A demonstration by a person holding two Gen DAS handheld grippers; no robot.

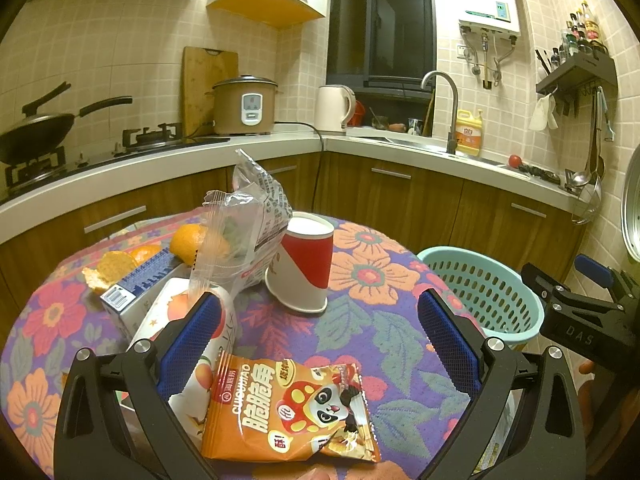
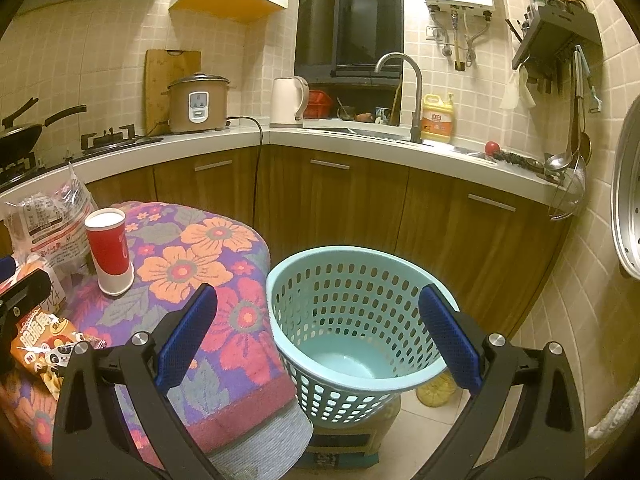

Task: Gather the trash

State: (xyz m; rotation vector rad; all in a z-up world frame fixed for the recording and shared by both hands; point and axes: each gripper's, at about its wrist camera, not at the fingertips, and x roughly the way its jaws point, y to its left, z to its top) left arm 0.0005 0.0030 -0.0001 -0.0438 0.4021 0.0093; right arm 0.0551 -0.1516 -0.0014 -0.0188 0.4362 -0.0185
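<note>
My left gripper (image 1: 318,316) is open and empty above the floral table. An orange snack packet (image 1: 288,412) lies flat between and just below its fingers; it also shows in the right wrist view (image 2: 44,344). A red and white paper cup (image 1: 302,268) stands upside down ahead; the right wrist view shows the cup (image 2: 109,256) too. Clear crumpled wrappers (image 1: 244,220), a white carton (image 1: 180,320), a blue-edged box (image 1: 136,288) and orange peels (image 1: 192,242) lie at left. My right gripper (image 2: 318,316) is open and empty over the teal basket (image 2: 356,320), which is empty.
The basket (image 1: 484,292) stands on a box right of the table (image 1: 372,320). The right gripper's body (image 1: 584,312) shows at the right edge. Kitchen counters with a rice cooker (image 1: 245,106), kettle (image 1: 334,108) and sink run behind.
</note>
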